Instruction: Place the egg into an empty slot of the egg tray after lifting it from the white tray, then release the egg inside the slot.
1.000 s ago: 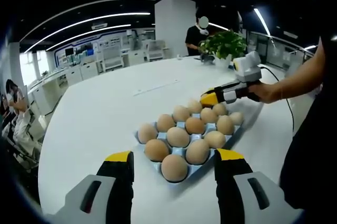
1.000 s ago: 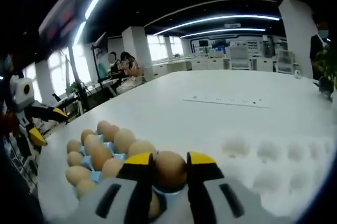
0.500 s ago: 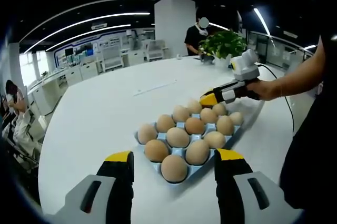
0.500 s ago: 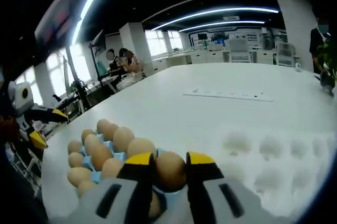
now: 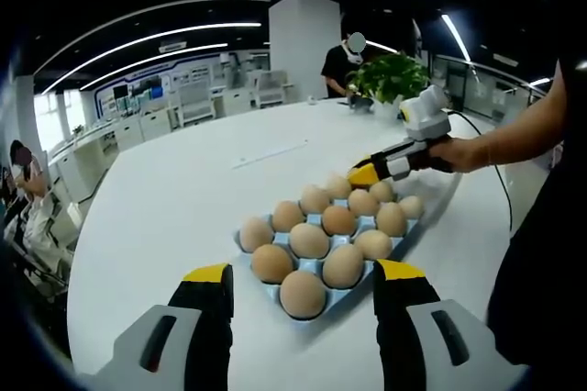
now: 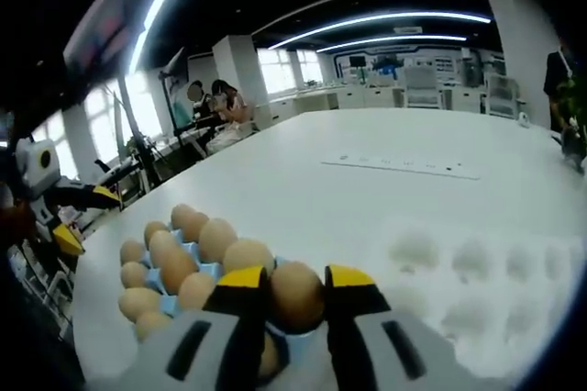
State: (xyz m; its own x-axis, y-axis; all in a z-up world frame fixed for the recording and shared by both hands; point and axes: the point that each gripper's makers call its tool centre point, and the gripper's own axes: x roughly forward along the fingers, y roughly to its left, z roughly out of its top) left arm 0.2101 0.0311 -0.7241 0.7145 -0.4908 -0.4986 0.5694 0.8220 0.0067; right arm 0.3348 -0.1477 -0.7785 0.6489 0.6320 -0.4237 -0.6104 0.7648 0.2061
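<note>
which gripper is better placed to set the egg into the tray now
The right gripper: it is already shut on an egg at the blue egg tray's edge. The left gripper is open, holding nothing.

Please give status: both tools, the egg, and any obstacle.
Right tool shut on brown egg, over blue egg tray. Left tool open, holding nothing, facing tray. White moulded tray beside. No obstacle seen.

eggs (image 5: 310, 240) in egg tray (image 5: 266, 288), white tray (image 6: 477, 290) beside it on table (image 5: 174, 207)
</note>
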